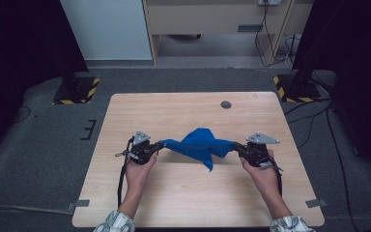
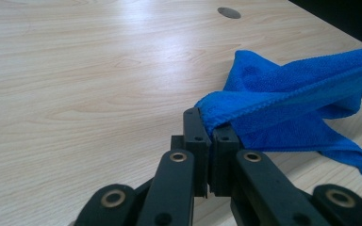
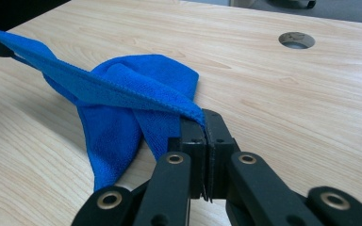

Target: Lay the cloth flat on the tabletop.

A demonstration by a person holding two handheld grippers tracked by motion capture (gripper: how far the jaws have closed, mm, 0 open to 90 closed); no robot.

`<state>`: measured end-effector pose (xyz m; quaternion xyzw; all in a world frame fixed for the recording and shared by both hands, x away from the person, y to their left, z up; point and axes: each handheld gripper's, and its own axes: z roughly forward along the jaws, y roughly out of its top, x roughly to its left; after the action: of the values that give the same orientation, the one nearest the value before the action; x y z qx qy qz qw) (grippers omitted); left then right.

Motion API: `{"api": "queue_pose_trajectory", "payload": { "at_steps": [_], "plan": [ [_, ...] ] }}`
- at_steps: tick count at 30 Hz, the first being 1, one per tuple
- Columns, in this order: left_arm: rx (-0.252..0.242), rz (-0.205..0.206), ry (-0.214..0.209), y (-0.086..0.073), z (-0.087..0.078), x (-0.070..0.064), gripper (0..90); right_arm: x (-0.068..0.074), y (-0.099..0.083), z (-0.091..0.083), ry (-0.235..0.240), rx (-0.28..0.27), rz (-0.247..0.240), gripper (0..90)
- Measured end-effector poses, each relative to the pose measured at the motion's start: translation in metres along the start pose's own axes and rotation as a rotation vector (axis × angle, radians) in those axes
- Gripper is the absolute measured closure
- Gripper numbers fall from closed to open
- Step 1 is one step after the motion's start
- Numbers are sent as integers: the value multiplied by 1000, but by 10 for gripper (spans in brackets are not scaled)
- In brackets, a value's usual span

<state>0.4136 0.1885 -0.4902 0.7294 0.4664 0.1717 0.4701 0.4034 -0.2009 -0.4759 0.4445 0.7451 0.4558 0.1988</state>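
Blue terry cloth (image 1: 200, 145) hangs stretched between two grippers over the middle of a pale wooden table (image 1: 174, 111). The left gripper (image 1: 158, 144) has its jaws pressed together on one corner of the cloth; in the left gripper view (image 2: 210, 136) the fabric comes out from between the two black jaws and runs up and to the right as a taut folded band (image 2: 301, 89). The right gripper (image 1: 236, 145) is clamped just as tightly on the opposite corner; in the right gripper view (image 3: 204, 127) the hemmed edge of the cloth (image 3: 122, 94) leads away from the closed jaws toward the upper left. Between the two grips the upper edge is pulled nearly straight, while the rest of the cloth sags below it in loose folds, one pointed flap drooping toward the person and another bunch lying on the tabletop farther back. Each gripper is held in a hand (image 1: 137, 170), the forearms coming in from the near edge of the table. A small round grey hole (image 1: 226, 104) sits in the tabletop beyond the cloth, well apart from it.
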Motion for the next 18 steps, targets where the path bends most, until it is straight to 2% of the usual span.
{"api": "queue_pose_trajectory", "payload": {
  "at_steps": [3, 15, 18],
  "plan": [
    [0, 9, -6, 3, -1, -4, 879, -3, 1, -4, 6, -8, 16, 888],
    [-21, 41, -32, 21, -15, -20, 880, -5, 16, -34, 28, -51, -11, 886],
    [-18, 50, -37, 24, -16, -22, 880, -5, 19, -40, 24, -48, -32, 886]
  ]
}}
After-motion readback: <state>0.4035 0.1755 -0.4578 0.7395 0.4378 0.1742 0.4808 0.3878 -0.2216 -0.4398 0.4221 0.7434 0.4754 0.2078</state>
